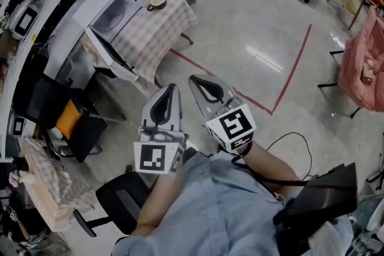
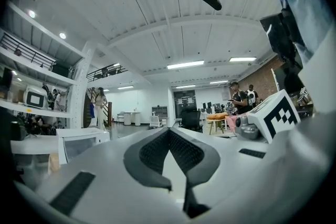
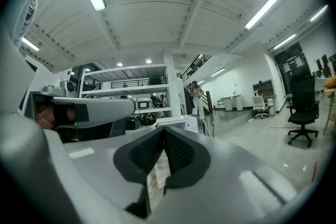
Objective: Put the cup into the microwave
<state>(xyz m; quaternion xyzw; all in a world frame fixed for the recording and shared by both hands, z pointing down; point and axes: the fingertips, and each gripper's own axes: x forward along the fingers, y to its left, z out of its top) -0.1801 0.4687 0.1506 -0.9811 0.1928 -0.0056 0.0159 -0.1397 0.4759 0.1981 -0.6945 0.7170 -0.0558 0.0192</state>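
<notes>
The cup (image 1: 157, 1) stands on the checked table (image 1: 165, 30), well ahead of both sets of fingertips and a little left of them in the head view, touching neither. Just beside it, farther left of the fingers, sits the white microwave (image 1: 111, 9); whether its door is open cannot be told from here.

The left gripper (image 1: 174, 88) is held close to the person's chest, its fingers pressed together at the tips with nothing between them. The right gripper (image 1: 193, 78), just beside it, is likewise closed tip to tip. A pale strip (image 3: 157, 176) shows in the slit behind its tips, too unclear to name.

The approach has not begun, so the risks lie ahead. If either gripper arrives with its fingers closed, it would likely shove the cup rather than straddle it, and the cup could tip or slide towards the table's edge. A grip set too high on the rim might let it swing and clip the microwave's opening.
</notes>
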